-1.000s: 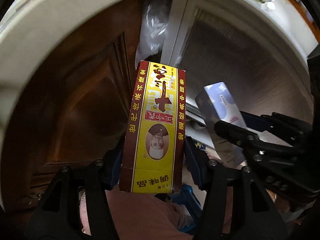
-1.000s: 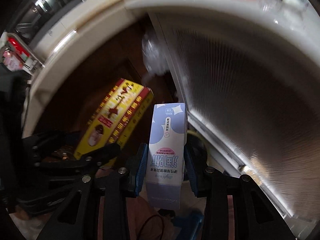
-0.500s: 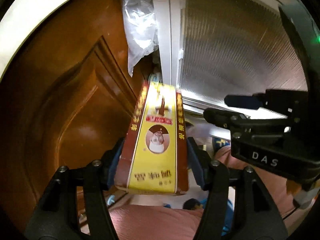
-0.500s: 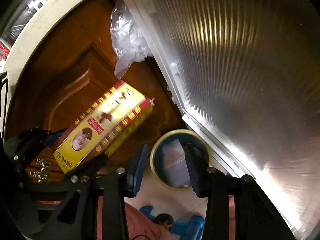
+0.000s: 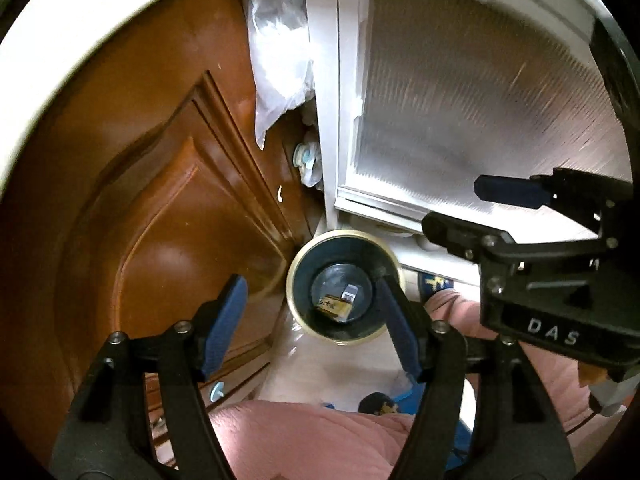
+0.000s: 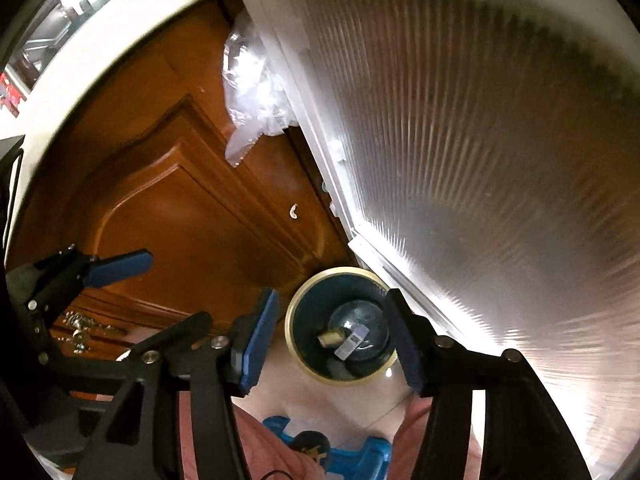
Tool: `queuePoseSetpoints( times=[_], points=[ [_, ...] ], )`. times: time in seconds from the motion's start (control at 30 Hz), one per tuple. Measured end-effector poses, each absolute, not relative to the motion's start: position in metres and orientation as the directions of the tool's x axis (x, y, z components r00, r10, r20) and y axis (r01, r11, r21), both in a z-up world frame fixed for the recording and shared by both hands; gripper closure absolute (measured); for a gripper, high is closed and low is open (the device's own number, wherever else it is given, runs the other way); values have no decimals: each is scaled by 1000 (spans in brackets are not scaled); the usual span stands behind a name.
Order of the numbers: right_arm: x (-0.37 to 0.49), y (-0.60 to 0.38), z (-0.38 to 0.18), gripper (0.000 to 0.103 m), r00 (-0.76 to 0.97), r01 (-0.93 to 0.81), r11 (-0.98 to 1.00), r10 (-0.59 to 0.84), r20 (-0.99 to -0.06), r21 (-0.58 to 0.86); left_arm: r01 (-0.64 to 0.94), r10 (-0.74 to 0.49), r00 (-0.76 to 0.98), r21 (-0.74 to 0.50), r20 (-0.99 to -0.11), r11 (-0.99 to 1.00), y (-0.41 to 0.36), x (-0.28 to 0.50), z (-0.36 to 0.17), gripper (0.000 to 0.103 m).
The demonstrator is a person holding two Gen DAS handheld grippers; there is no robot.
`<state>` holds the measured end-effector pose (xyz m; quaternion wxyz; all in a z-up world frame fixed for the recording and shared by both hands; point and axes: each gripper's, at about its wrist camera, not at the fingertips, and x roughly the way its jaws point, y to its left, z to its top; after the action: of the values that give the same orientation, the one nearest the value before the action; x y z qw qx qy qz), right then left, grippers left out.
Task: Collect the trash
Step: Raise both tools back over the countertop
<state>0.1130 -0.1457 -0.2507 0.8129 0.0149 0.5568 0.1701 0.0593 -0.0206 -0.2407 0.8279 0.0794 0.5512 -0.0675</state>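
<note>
A round dark bin with a cream rim point(image 5: 298, 280) stands on the floor below both grippers; it also shows in the right wrist view point(image 6: 294, 322). Inside it lie the yellow and red carton point(image 5: 331, 305) point(image 6: 330, 337) and the pale blue and white carton point(image 5: 349, 294) point(image 6: 353, 341). My left gripper point(image 5: 310, 322) is open and empty above the bin. My right gripper point(image 6: 332, 338) is open and empty above the bin too, and shows from the side at the right of the left wrist view point(image 5: 472, 212).
A brown panelled wooden door point(image 5: 152, 208) fills the left. A white-framed ribbed glass door point(image 5: 460, 112) is on the right. A clear plastic bag point(image 5: 280, 52) hangs between them. Pink trouser legs point(image 5: 320, 436) and blue slippers point(image 6: 348, 456) are below.
Both grippers have opened. The yellow and red carton has dropped from the left gripper and the pale blue carton from the right gripper; both now lie in the bin.
</note>
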Motion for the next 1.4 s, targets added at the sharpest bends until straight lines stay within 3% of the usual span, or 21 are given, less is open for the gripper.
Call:
queuePoseSetpoints(
  times=[0.17, 0.43, 0.8, 1.07, 1.2, 1.4],
  points=[
    [92, -153, -221, 29, 366, -253, 941, 307, -879, 224, 200, -54, 416, 33, -908, 979, -22, 40, -213, 38],
    [52, -171, -162, 28, 452, -202, 953, 294, -842, 225, 168, -100, 483, -20, -870, 986, -19, 10, -159, 38],
    [2, -197, -63, 28, 659, -185, 961, 276, -699, 205, 145, -293, 513, -255, -807, 956, -6, 0, -85, 38],
    [8, -230, 2, 28, 729, -128, 983, 185, -659, 134, 151, -177, 654, -102, -735, 983, -17, 15, -26, 38],
    [40, -244, 27, 28, 745, -98, 991, 132, -654, 89, 213, -177, 674, -41, -717, 976, -34, 38, 0, 38],
    [109, -270, 38, 28, 731, -18, 994, 86, -677, 107, 273, -239, 662, -68, -711, 960, -60, 97, 25, 38]
  ],
)
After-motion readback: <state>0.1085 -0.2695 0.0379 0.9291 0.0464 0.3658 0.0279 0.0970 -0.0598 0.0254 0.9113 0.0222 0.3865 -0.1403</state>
